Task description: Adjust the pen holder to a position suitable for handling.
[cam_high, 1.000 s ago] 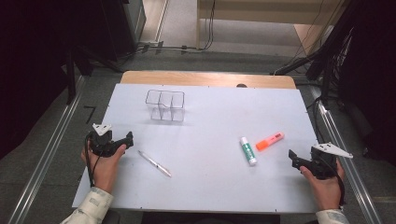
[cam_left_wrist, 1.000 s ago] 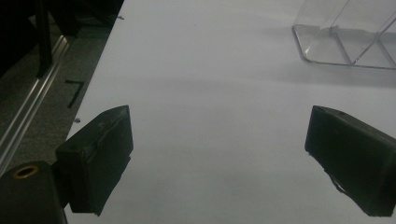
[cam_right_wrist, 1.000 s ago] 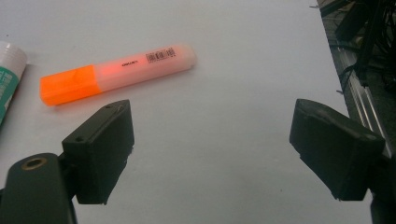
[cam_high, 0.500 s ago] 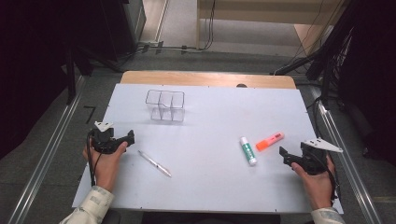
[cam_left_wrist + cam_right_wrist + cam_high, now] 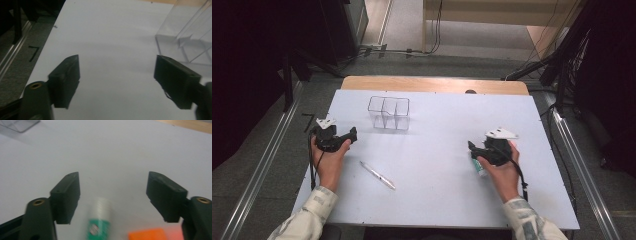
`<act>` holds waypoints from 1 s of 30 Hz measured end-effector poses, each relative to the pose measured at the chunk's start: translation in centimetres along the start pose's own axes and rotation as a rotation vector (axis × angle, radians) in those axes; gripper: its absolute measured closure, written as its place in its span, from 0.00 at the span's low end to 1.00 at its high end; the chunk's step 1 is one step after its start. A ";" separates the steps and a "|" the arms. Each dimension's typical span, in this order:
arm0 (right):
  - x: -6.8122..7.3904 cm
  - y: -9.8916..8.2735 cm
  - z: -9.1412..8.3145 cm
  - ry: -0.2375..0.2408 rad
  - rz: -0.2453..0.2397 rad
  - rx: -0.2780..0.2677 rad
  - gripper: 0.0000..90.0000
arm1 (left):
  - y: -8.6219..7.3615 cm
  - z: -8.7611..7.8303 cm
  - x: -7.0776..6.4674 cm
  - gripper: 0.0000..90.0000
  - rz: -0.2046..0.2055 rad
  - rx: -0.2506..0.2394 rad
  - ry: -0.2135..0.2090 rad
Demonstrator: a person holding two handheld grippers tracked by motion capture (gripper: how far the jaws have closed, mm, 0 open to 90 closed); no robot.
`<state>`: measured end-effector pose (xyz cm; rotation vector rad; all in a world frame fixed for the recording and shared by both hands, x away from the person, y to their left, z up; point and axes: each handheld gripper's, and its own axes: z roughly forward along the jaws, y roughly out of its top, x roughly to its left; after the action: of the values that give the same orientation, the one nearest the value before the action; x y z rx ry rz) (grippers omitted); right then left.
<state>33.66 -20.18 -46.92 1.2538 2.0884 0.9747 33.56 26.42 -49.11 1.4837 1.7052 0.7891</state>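
My right gripper (image 5: 472, 146) is at the right of the white table (image 5: 437, 115), pointing left, over a white and green glue stick (image 5: 481, 171) that pokes out under the hand. In the right gripper view that gripper (image 5: 113, 178) is open and its jaws have just been closing; the glue stick (image 5: 98, 220) lies low between them, untouched, beside an orange marker (image 5: 147, 235). My left gripper (image 5: 353, 134) is at the left, open, its jaws also just closing on nothing. It (image 5: 117, 60) faces bare table near a clear container (image 5: 190, 37).
The clear divided container (image 5: 388, 112) stands at the back left of the table. A white pen (image 5: 377, 175) lies near the front, right of the left hand. A wooden edge (image 5: 432, 83) runs behind the table, with dark stands and cables beyond.
The right hand has swept left and a little away, and now covers the orange marker and most of the glue stick. The left hand has edged forward and right.
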 end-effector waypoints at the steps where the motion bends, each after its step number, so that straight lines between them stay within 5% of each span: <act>1: 0.8 0.6 0.6 0.005 -0.013 0.000 0.41 | 0.3 0.3 -0.1 0.36 0.004 -0.002 -0.013; 7: 5.3 3.9 3.9 0.047 -0.048 -0.022 0.79 | 1.9 2.1 -1.1 0.75 0.086 -0.033 -0.035; 11: 8.0 6.2 6.4 0.062 -0.067 -0.046 0.97 | 2.8 3.1 -1.7 0.93 0.095 -0.050 -0.057; 15: 10.0 7.6 8.4 0.094 -0.056 -0.031 0.98 | 3.2 4.0 -2.2 1.00 0.099 -0.043 -0.102; 17: 11.5 8.5 10.2 0.124 -0.012 -0.021 0.98 | 3.6 4.5 -2.8 1.00 0.111 -0.052 -0.139; 21: 13.3 8.9 12.0 0.122 0.003 -0.016 0.98 | 3.8 5.1 -3.8 1.00 0.142 -0.048 -0.174; 30: 14.1 9.0 13.0 0.108 0.002 -0.009 0.98 | 3.7 5.2 -4.2 1.00 0.155 -0.030 -0.199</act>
<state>41.61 -0.67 -48.67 1.2241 2.1621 1.0727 40.19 22.71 -48.37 1.6308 1.4389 0.7180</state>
